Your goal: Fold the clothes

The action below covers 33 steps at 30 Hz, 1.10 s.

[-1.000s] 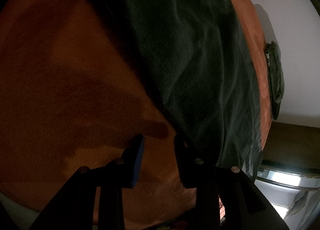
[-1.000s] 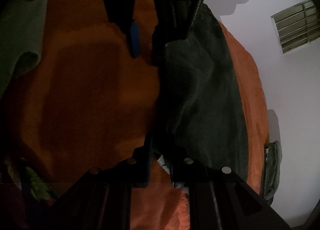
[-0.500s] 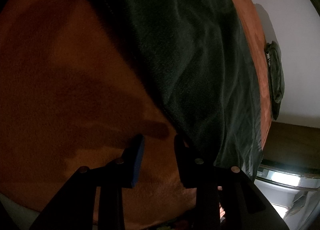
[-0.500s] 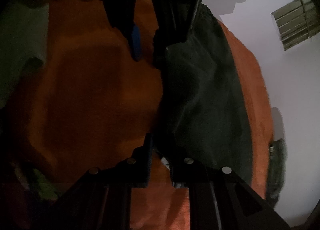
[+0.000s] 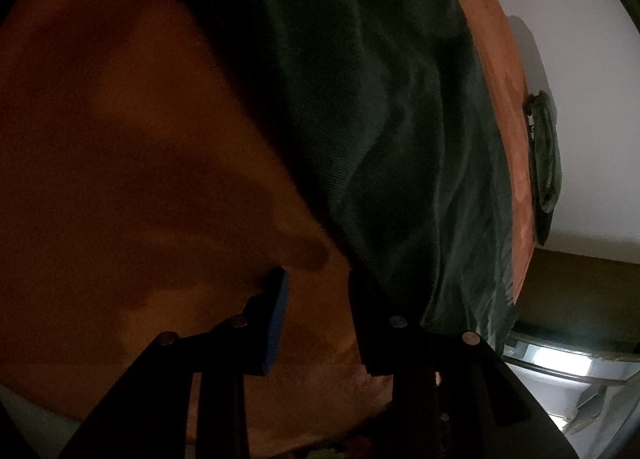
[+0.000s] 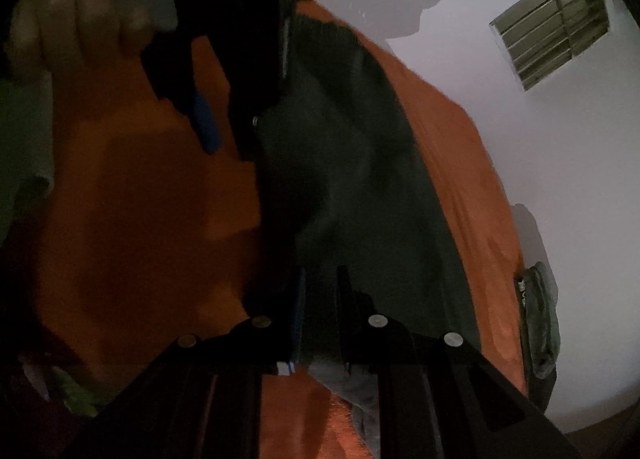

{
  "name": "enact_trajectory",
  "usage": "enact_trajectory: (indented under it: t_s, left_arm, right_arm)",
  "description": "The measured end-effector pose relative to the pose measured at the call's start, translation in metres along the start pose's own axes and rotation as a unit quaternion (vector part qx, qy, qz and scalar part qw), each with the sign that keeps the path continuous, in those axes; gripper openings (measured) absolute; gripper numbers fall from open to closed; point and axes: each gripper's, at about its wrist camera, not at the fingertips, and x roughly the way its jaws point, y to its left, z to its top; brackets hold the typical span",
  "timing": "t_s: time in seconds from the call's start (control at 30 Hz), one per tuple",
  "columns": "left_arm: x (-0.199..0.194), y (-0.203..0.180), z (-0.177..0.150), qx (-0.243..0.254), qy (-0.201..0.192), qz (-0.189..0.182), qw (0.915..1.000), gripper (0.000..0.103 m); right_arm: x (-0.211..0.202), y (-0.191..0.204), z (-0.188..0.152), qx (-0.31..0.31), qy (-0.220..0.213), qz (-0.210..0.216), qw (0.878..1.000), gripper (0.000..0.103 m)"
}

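Note:
A dark green garment [image 5: 380,131] lies spread on an orange blanket [image 5: 120,179]. My left gripper [image 5: 318,279] is open just above the blanket, its right finger at the garment's near edge, nothing between the pads. In the right wrist view the same garment [image 6: 360,187] runs from my right gripper [image 6: 320,291] up to the left gripper [image 6: 226,135], which a hand [image 6: 76,19] holds. The right gripper's fingers stand close together with the garment's edge pinched between them, and paler cloth hangs below.
A second, folded green cloth [image 6: 538,319] sits at the blanket's far edge against the white wall [image 6: 560,163]. A barred window [image 6: 556,23] is high on that wall. A shiny metal rail [image 5: 560,359] shows low right beyond the blanket.
The right gripper's fingers have closed tighter on the garment's edge and the view has swung, lifting that edge slightly. The left gripper has barely moved and stays open.

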Motion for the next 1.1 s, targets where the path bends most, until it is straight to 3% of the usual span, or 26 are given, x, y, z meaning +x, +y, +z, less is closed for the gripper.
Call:
enact_trajectory:
  t_s: [0.2,0.73,1.1]
  left_arm:
    - [0.000,0.000,0.004,0.000,0.004,0.002,1.0000,0.033]
    - [-0.003,0.004,0.006,0.000,0.006,0.003,1.0000,0.033]
    - [-0.016,0.004,0.004,0.014,-0.013,0.000,0.9998,0.033]
  right_arm:
    - [0.030,0.014,0.000,-0.015,0.033,0.018,0.999,0.013]
    - [0.041,0.018,0.003,-0.001,0.033,0.025,0.999,0.012]
    - [0.044,0.023,0.007,0.014,0.019,0.024,0.999,0.012]
